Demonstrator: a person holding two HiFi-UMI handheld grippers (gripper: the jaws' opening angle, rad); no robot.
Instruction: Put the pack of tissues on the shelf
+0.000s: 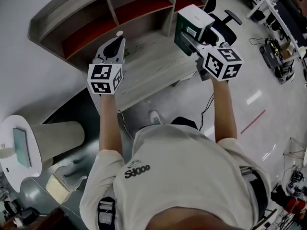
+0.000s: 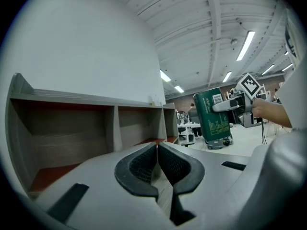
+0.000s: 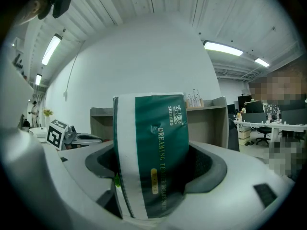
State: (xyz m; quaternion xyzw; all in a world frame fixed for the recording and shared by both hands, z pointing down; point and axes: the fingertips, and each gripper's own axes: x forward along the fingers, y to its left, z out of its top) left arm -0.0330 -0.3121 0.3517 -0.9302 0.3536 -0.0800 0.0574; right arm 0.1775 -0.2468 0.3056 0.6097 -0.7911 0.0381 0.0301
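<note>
A green and white pack of tissues (image 1: 193, 27) (image 3: 152, 152) (image 2: 214, 118) is held upright in the air, with my right gripper (image 1: 192, 41) (image 3: 153, 176) shut on it, in front of the right end of the shelf (image 1: 103, 20). The shelf (image 2: 72, 128) is a grey wooden unit with red-floored compartments, standing on a light wooden desk (image 1: 148, 68). My left gripper (image 1: 115, 44) (image 2: 157, 159) hovers over the desk's left part with its jaws shut and nothing between them, facing the shelf's compartments.
A black office chair (image 1: 225, 25) stands right of the desk. A round white side table (image 1: 19, 150) with a flat object is at the lower left. More desks with equipment (image 1: 278, 13) line the far right. The person's arms and torso fill the lower middle.
</note>
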